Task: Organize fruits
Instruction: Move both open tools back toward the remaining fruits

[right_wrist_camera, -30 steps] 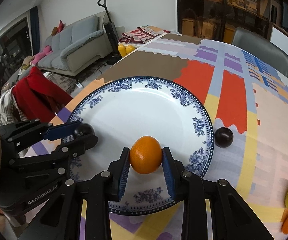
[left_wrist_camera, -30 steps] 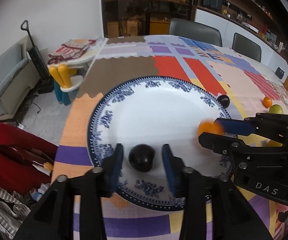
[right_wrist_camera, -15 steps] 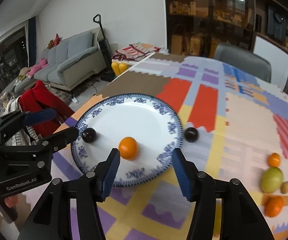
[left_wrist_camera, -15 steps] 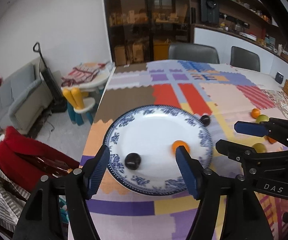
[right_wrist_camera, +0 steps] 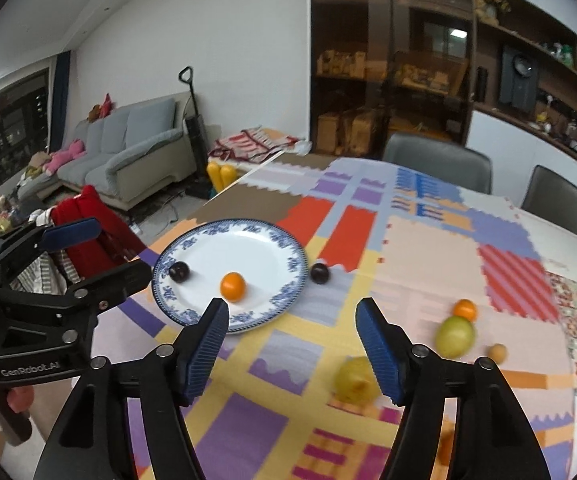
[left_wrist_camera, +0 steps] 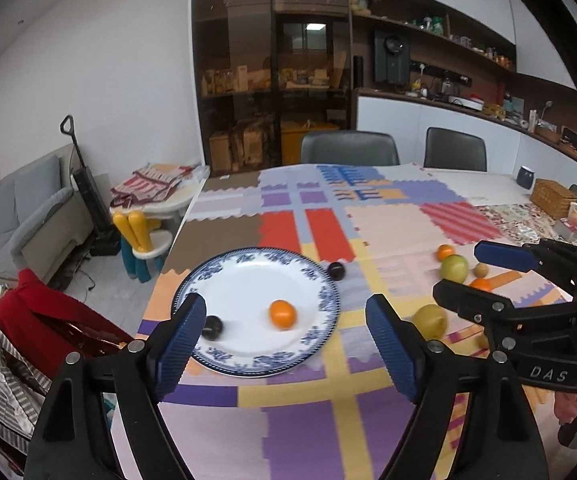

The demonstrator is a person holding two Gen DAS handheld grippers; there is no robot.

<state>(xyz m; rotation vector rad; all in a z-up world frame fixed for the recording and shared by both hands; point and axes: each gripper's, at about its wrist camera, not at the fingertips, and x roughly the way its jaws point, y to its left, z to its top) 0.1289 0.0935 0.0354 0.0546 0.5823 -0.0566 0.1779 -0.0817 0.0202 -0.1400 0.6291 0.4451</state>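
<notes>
Both hand-held grippers are empty and above the worktop [right_wrist_camera: 428,264]: left hand-held gripper [left_wrist_camera: 284,340] has jaws opening, nothing between the pads; right hand-held gripper [right_wrist_camera: 290,338] likewise opening, nothing pinched. The blue-rimmed plate [right_wrist_camera: 248,236] carries an orange [right_wrist_camera: 233,286] near its middle and a dark plum [right_wrist_camera: 179,271] close to the left rim. A second dark plum [right_wrist_camera: 319,273] sits on the cloth just beside the plate's right rim, not on it. Well apart to the right is a loose cluster: a small orange [right_wrist_camera: 465,309] touching a green fruit [right_wrist_camera: 455,336], a small brown fruit [right_wrist_camera: 497,353] beside it, and a yellow-green fruit [right_wrist_camera: 354,379] nearer the camera, partly behind the right pad. Judgement: the step in hand is picking the next targets. The off-plate plum looks like the cheapest grab for either gripper; the cluster suits the right one. Round fruit rolls, so approach from above, centre it between the pads, close gently, and place it in a bare patch of plate so it doesn't knock the two already there. The orange touching the green fruit needs a clean pad line or both will shift
</notes>
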